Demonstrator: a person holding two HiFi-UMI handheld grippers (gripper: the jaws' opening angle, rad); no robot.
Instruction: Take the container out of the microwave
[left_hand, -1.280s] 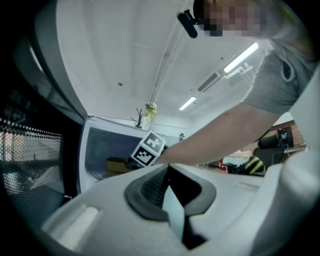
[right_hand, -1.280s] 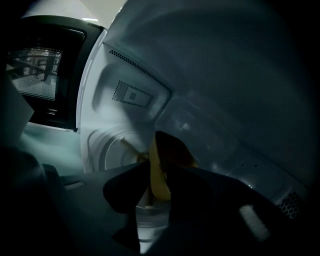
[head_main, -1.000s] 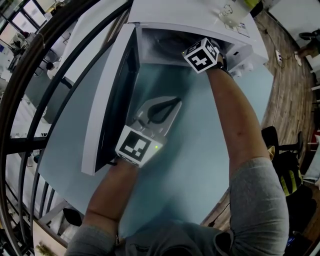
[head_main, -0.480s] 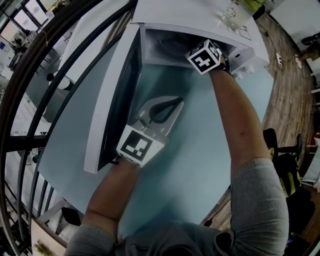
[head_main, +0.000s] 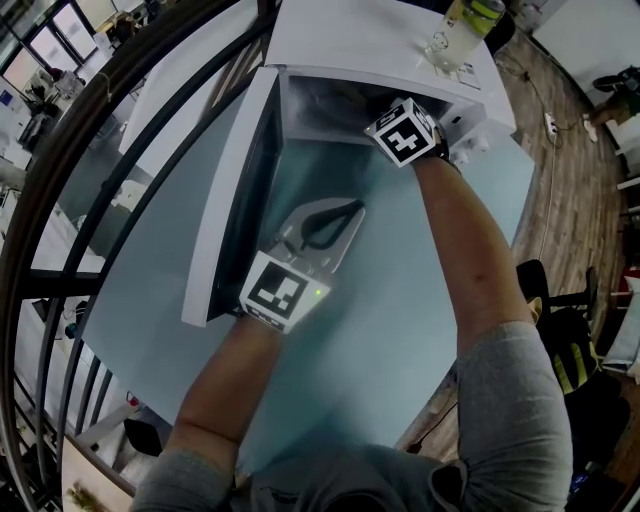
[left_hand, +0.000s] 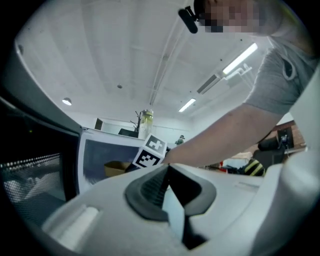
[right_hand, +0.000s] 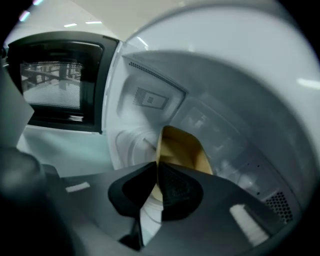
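Note:
The white microwave stands open, its door swung out to the left. A tan paper container sits inside the cavity over the turntable; it also shows in the left gripper view as the container. My right gripper reaches into the cavity, and its jaws have just been closing on the container's near rim, which is now pinched between the pads. From the head view only its marker cube shows. My left gripper hovers over the table beside the door, shut and holding nothing.
A glass bottle stands on top of the microwave. The pale blue table stretches in front of the microwave. A dark curved railing runs along the left. Wooden floor and a chair lie to the right.
The right gripper's cube has shifted a little toward the front of the microwave's mouth. The left gripper has lifted slightly beside the door.

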